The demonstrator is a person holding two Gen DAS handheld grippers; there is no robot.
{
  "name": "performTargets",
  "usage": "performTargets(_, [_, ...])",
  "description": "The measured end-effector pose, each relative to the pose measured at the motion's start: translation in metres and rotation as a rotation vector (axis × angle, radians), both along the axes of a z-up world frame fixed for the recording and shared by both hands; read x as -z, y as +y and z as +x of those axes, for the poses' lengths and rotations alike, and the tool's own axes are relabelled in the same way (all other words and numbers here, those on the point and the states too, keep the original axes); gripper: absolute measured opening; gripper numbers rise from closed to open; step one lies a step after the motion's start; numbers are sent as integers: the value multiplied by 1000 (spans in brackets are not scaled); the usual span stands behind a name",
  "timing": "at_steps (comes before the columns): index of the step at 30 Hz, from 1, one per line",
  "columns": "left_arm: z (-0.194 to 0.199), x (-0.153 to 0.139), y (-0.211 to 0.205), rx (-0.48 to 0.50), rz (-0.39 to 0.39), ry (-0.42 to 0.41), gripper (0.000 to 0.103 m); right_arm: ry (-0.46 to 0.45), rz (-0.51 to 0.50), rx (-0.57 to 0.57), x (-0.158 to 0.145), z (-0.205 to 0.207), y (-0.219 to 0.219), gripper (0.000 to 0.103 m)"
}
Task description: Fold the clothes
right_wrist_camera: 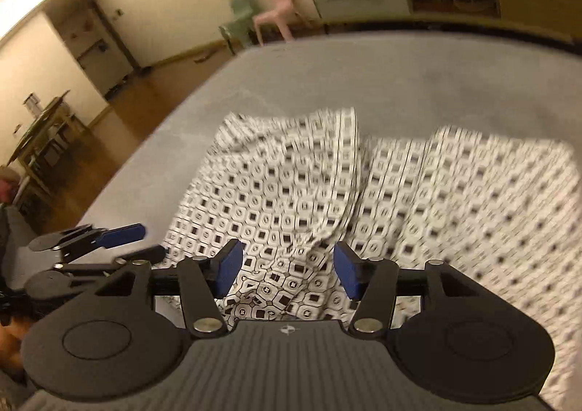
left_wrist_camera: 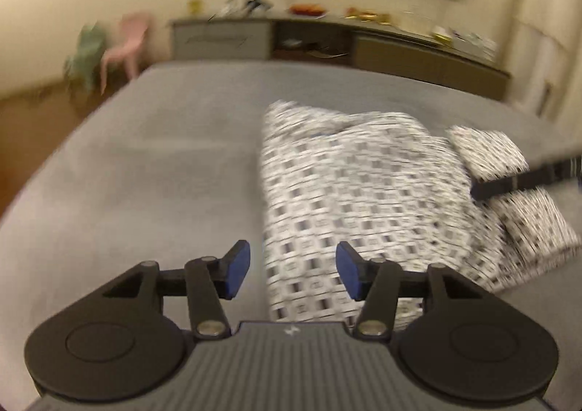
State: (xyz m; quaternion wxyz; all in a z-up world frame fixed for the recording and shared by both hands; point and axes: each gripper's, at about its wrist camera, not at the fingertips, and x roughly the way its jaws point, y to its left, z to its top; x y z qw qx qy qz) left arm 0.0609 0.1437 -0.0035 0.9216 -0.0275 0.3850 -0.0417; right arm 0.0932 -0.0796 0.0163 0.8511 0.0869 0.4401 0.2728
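Note:
A white garment with a black square pattern (left_wrist_camera: 363, 192) lies partly folded and rumpled on a grey table (left_wrist_camera: 145, 156). My left gripper (left_wrist_camera: 293, 272) is open and empty, hovering over the garment's near left edge. In the right wrist view the garment (right_wrist_camera: 363, 200) spreads across the table (right_wrist_camera: 363, 76) with a raised fold down its middle. My right gripper (right_wrist_camera: 287, 272) is open and empty above the garment's near edge. The left gripper (right_wrist_camera: 145, 240) shows at the left of the right wrist view, open. A dark finger of the right gripper (left_wrist_camera: 527, 182) reaches in over the garment's right side.
A long sideboard (left_wrist_camera: 327, 43) with clutter on top stands behind the table against the wall. A pink chair (left_wrist_camera: 127, 43) and a green chair (left_wrist_camera: 85, 54) stand at the far left. Wooden floor and a small table (right_wrist_camera: 43, 134) lie left of the grey table.

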Motion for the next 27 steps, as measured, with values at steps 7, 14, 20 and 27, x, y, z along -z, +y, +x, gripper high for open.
performTargets(7, [-9, -2, 26, -26, -88, -4, 56, -72, -173, -28, 8, -20, 38, 15])
performTargets(14, [-1, 4, 24, -12, -128, 32, 64, -34, -282, -70, -6, -59, 31, 18])
performTargets(20, [3, 14, 5, 30, -92, 58, 65, -276, -326, -20, -65, -38, 47, 63])
performTargets(27, [-1, 21, -15, 80, -32, 40, 59, -213, -386, -192, -30, 63, 160, 70])
